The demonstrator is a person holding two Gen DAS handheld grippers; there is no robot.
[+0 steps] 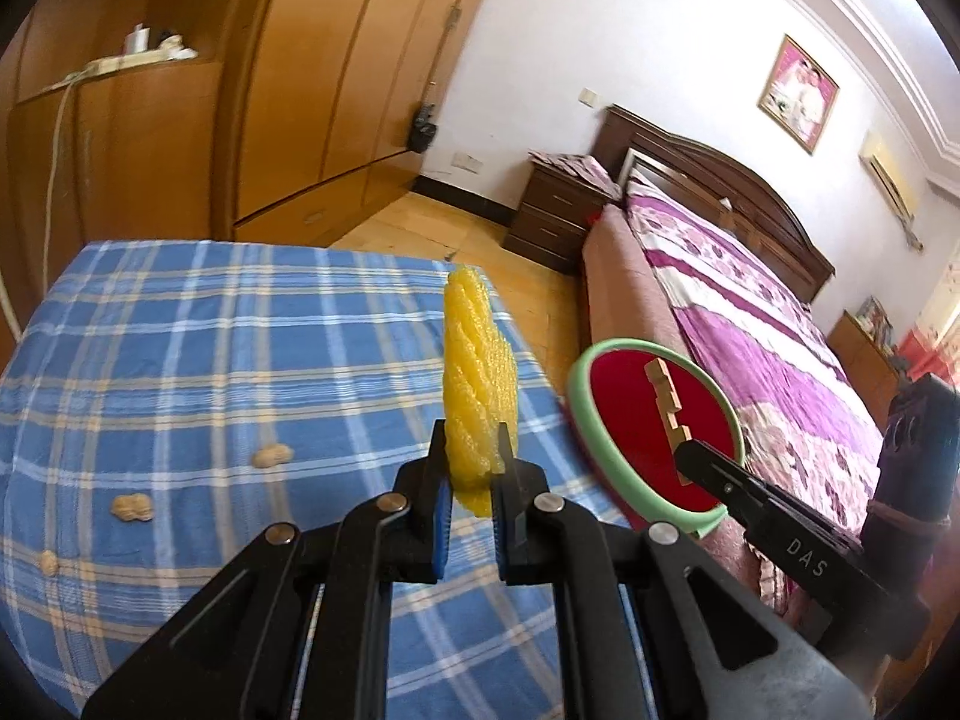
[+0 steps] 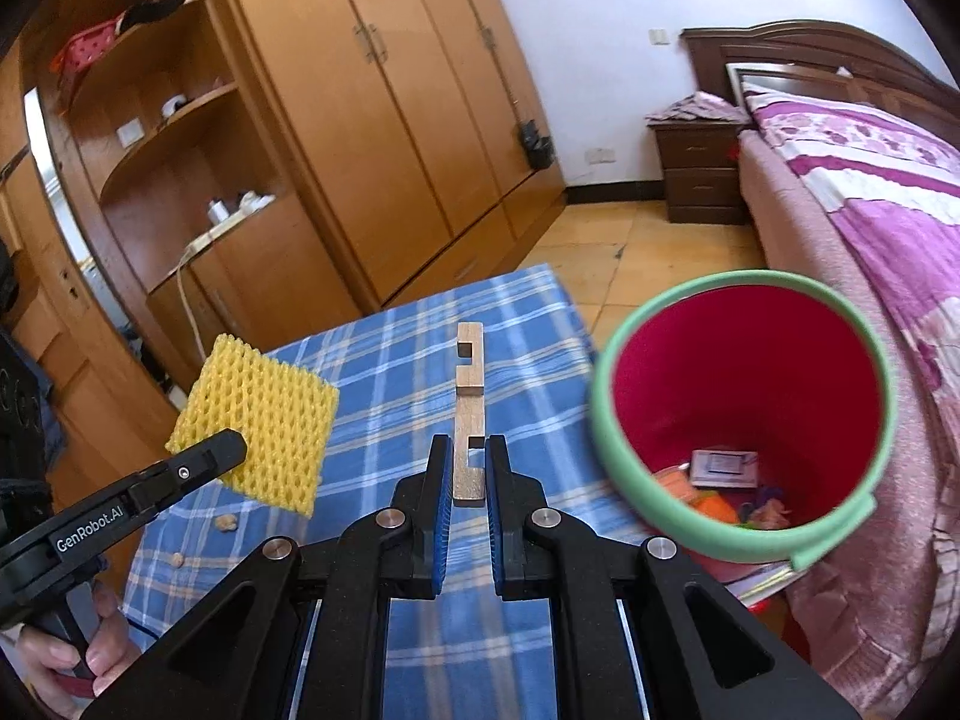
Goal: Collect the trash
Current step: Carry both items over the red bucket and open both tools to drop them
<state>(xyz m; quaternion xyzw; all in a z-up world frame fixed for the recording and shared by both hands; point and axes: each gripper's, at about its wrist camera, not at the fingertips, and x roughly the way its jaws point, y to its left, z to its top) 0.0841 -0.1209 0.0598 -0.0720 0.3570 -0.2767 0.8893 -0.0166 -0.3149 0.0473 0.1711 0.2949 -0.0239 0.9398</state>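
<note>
Pretty standard bedroom: a big orange-brown wooden wardrobe (image 2: 420, 120) fills one wall, with open curved shelves (image 2: 180, 138) beside it. White walls (image 1: 570, 60), tan tiled floor (image 2: 660, 240), a dark nightstand (image 2: 699, 180) and a bed (image 1: 750, 312) in purple floral covers. A framed picture (image 1: 798, 93) hangs above the dark headboard, all in bright daylight.

Foam net (image 1: 477, 384): yellow mesh sleeve, flattened, held upright above the table (image 1: 180, 330), left of the bin.
Wood piece (image 2: 468, 414): pale notched strip, upright, just left of the bin.
Bin (image 2: 744, 294): red inside, green rim, tilted, litter at bottom.
Peanuts (image 1: 133, 507): on the table.
</note>
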